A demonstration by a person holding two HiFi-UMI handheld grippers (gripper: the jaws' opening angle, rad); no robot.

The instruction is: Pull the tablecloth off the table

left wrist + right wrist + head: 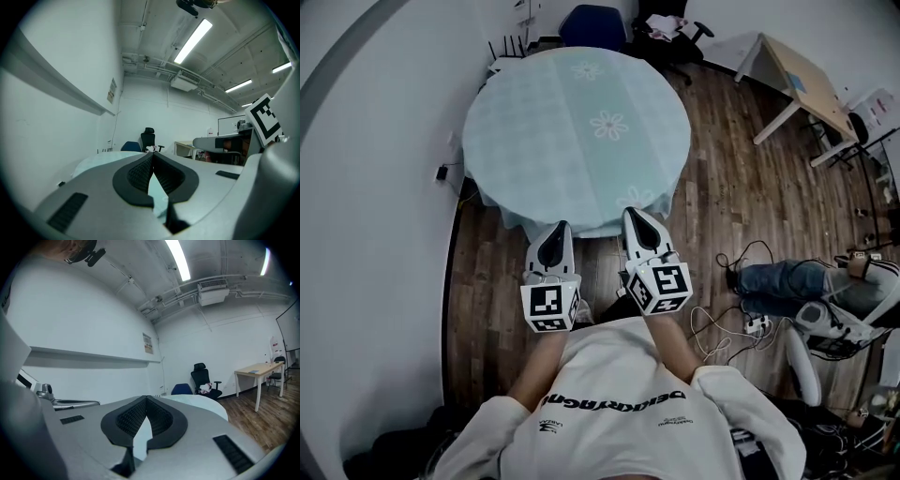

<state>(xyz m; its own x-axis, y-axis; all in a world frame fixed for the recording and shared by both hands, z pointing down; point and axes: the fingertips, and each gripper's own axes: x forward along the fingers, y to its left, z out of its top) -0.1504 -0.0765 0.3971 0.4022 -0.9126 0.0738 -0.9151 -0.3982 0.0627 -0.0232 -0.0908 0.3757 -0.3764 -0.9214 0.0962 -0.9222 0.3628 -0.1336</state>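
Observation:
A round table wears a pale teal tablecloth (577, 131) printed with white flowers; it lies flat and smooth over the whole top. My left gripper (562, 226) and right gripper (632, 214) are side by side at the table's near edge, tips pointing at the cloth's hanging hem. Both are shut, pads meeting, and nothing shows between them. In the left gripper view the closed left gripper (153, 154) tilts upward with the tablecloth (96, 161) just beyond. In the right gripper view the right gripper (146, 398) is likewise closed, with the tablecloth (201, 404) ahead to the right.
A white wall (366, 234) runs close along the table's left. A blue chair (592, 23) and a black office chair (670, 33) stand behind the table. A wooden desk (806, 84) is at the far right. A person (806, 281) sits on the wood floor amid cables (741, 319).

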